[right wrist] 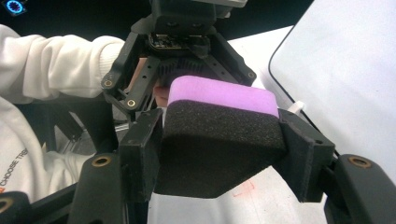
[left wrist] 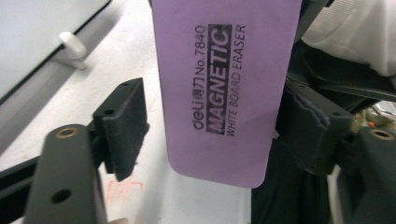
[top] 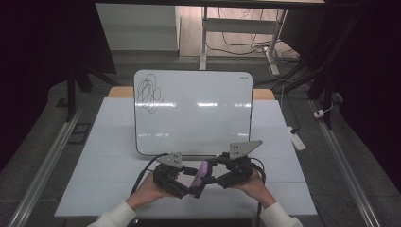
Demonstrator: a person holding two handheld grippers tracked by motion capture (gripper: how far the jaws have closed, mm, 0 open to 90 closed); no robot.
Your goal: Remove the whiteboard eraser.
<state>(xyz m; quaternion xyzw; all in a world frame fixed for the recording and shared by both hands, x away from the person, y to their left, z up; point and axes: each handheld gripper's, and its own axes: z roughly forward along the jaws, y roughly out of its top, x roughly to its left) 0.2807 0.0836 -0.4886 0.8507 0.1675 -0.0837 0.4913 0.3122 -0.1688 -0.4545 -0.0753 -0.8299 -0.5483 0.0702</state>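
Both grippers meet low in the centre of the high view, in front of the whiteboard [top: 193, 113]. The right gripper [right wrist: 219, 140] holds the eraser [right wrist: 219, 135], its jaws clamped on the two ends of the black foam pad. The left gripper [left wrist: 205, 126] faces it with jaws wide: in the left gripper view the purple back of the eraser [left wrist: 224, 88] hangs between them, a clear gap to the left-hand pad and the right-hand pad at or very near its edge; whether that pad touches cannot be told.

Risks, as a judgement:
- If the right gripper lets go before the left one has closed on both edges, the eraser would likely drop to the table [top: 113, 165].
- The left jaws stand off-centre on the eraser; closing from here could push it sideways or twist it in the right gripper's hold.
- Foam compresses, so a grip on it may slip.

View differences:
- The left gripper view gives the printed label "MAGNETIC WHITE BOARD ERASER".
- The right gripper view gives the foam face and purple top edge.
- The high view gives the scribble [top: 149, 92] at the board's upper left.
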